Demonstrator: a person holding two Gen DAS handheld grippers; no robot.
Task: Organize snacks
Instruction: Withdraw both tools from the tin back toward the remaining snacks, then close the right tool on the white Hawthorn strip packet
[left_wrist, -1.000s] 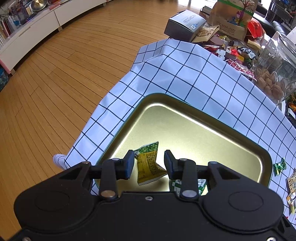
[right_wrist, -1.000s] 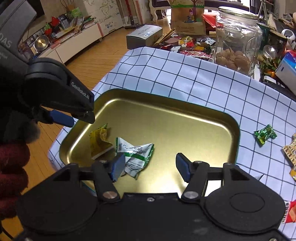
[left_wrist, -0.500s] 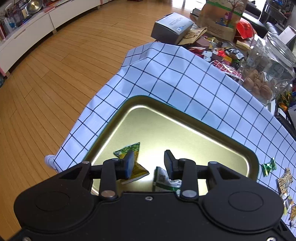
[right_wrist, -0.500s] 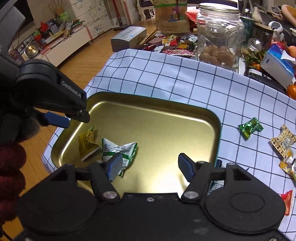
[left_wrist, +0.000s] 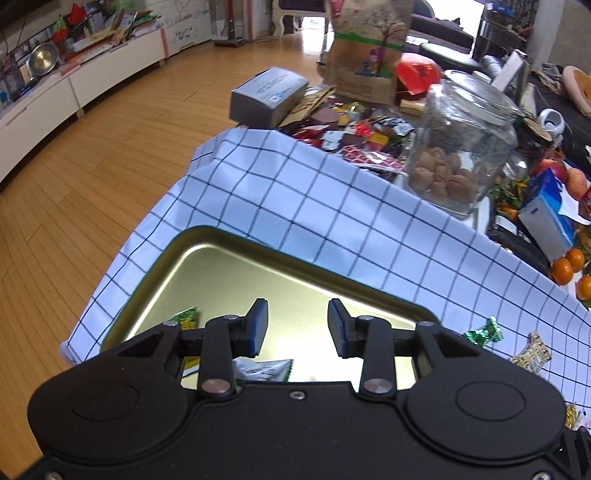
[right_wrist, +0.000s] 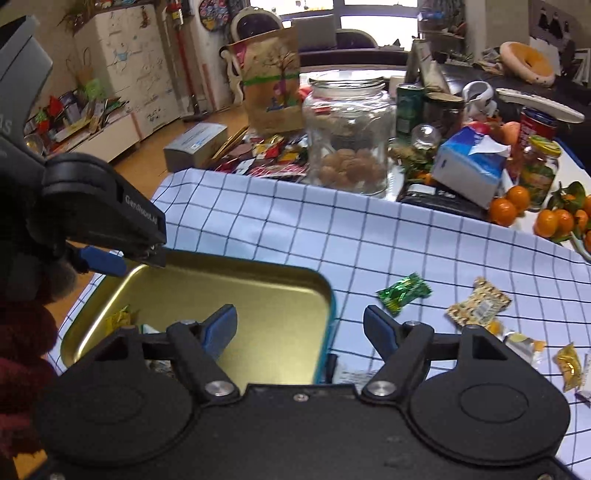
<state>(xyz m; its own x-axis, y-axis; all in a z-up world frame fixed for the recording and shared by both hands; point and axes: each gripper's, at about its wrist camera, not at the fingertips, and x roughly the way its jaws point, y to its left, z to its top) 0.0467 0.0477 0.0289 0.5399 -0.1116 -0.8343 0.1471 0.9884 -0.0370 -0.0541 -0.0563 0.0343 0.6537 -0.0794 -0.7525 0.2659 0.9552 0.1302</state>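
Note:
A gold tray (left_wrist: 229, 238) lies on the checked cloth. A yellow-green snack (left_wrist: 184, 318) and a white-green packet (left_wrist: 266, 369) lie in it, partly hidden under my left gripper (left_wrist: 297, 325), which hangs open and empty above the tray's near side. My right gripper (right_wrist: 299, 326) is over the tray's right rim (right_wrist: 328, 295), its jaws opening with nothing between them. Loose on the cloth to the right are a green candy (right_wrist: 404, 293), a beige packet (right_wrist: 478, 306) and yellow-wrapped sweets (right_wrist: 569, 365). The left gripper's blue finger (right_wrist: 99, 258) shows over the tray's far-left corner.
A glass jar of walnuts (right_wrist: 347, 136), a tissue box (right_wrist: 469, 166), tangerines (right_wrist: 517, 203), cans and a heap of wrappers (left_wrist: 354, 136) crowd the back of the table. The cloth's left edge drops to a wooden floor (left_wrist: 92, 166). A dark red sleeve (right_wrist: 22, 350) is at the left.
Both grippers have pulled back and shifted right, so the two snacks in the tray slid under their bodies. The right jaws have spread wider. More loose sweets on the cloth came into view.

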